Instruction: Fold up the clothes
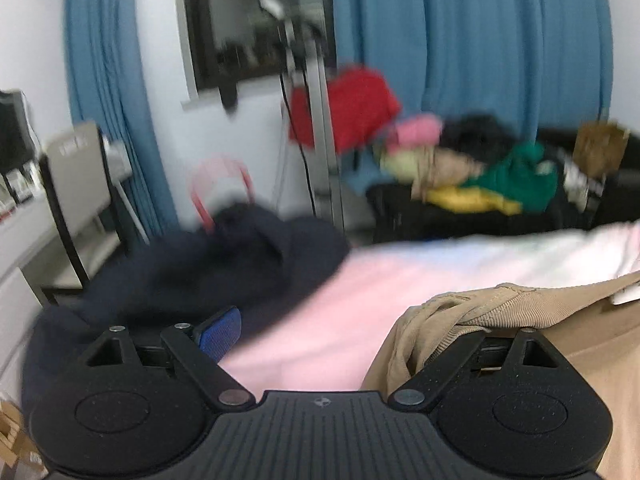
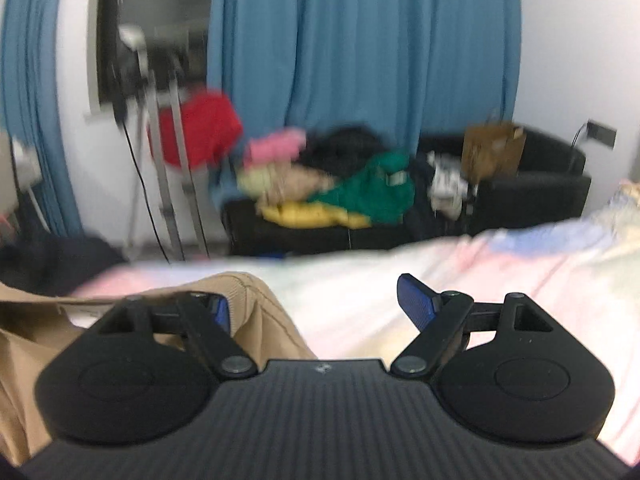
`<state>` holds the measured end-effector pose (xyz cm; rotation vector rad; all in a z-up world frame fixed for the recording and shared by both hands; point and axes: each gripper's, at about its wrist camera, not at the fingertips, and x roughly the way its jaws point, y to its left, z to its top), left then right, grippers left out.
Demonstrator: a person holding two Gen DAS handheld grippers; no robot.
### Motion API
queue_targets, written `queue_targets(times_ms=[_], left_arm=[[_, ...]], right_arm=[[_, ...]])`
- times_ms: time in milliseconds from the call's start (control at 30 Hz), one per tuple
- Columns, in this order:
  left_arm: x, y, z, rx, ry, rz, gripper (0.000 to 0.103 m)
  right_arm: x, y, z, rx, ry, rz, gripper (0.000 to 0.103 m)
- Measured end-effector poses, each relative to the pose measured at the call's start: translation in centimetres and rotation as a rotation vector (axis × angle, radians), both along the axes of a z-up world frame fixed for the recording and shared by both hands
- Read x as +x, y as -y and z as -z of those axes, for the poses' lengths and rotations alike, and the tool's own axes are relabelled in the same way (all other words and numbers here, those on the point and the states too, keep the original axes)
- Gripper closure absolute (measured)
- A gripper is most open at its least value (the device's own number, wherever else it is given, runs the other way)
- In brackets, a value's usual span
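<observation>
A tan garment point(image 1: 500, 308) with a ribbed hem lies on the pink bed sheet point(image 1: 320, 320). In the left wrist view it drapes over the right finger of my left gripper point(image 1: 340, 328), whose jaws stand wide open. The left blue pad point(image 1: 222, 334) rests against a dark navy garment point(image 1: 200, 276) bunched at the left. In the right wrist view the same tan garment point(image 2: 264, 312) lies at the left. My right gripper point(image 2: 316, 308) is open, its left pad point(image 2: 219, 311) at the ribbed edge and its right pad point(image 2: 416, 304) over the bare sheet point(image 2: 460, 268).
Beyond the bed stands a black sofa point(image 2: 532, 196) piled with several coloured clothes point(image 2: 360, 192) and a brown paper bag point(image 2: 492, 152). A metal stand point(image 1: 320, 140) with a red garment point(image 1: 352, 112), blue curtains point(image 1: 480, 40) and a chair point(image 1: 76, 184) are further off.
</observation>
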<state>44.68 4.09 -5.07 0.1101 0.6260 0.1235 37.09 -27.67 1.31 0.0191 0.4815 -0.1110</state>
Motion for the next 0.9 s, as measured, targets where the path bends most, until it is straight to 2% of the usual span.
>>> queue_targets(times_ms=[167, 200, 300, 367, 433, 533, 667, 767, 900], left_arm=[[4.0, -0.2, 7.7, 0.057, -0.139, -0.003, 0.012], [4.5, -0.1, 8.7, 0.065, -0.191, 0.017, 0.012], [5.4, 0.6, 10.4, 0.124, -0.307, 0.076, 0.012], [5.4, 1.4, 10.6, 0.189, -0.349, 0.122, 0.012], [5.0, 1.9, 9.6, 0.211, -0.343, 0.163, 0.009], [4.0, 1.2, 6.8, 0.071, -0.300, 0.188, 0.005], [1.5, -0.6, 2.9, -0.141, -0.157, 0.183, 0.002], [-2.6, -1.2, 1.6, -0.212, -0.066, 0.183, 0.001], [-8.8, -1.8, 0.7, -0.269, 0.005, 0.176, 0.002]], right_arm=[[3.7, -1.3, 6.9, -0.029, -0.156, -0.037, 0.022], [4.5, -1.8, 8.1, -0.045, -0.217, -0.068, 0.022], [5.2, -4.1, 10.6, -0.192, -0.371, -0.170, 0.022], [4.1, -5.5, 10.8, -0.280, -0.359, -0.199, 0.022], [3.1, -5.6, 9.7, -0.217, -0.327, -0.221, 0.022], [1.5, -4.8, 7.2, -0.075, -0.269, -0.226, 0.022], [-0.5, -2.9, 3.9, 0.147, -0.190, -0.208, 0.022], [-3.1, -1.9, 2.5, 0.219, -0.130, -0.198, 0.022], [-9.2, -1.7, 1.9, 0.227, -0.031, -0.202, 0.022]])
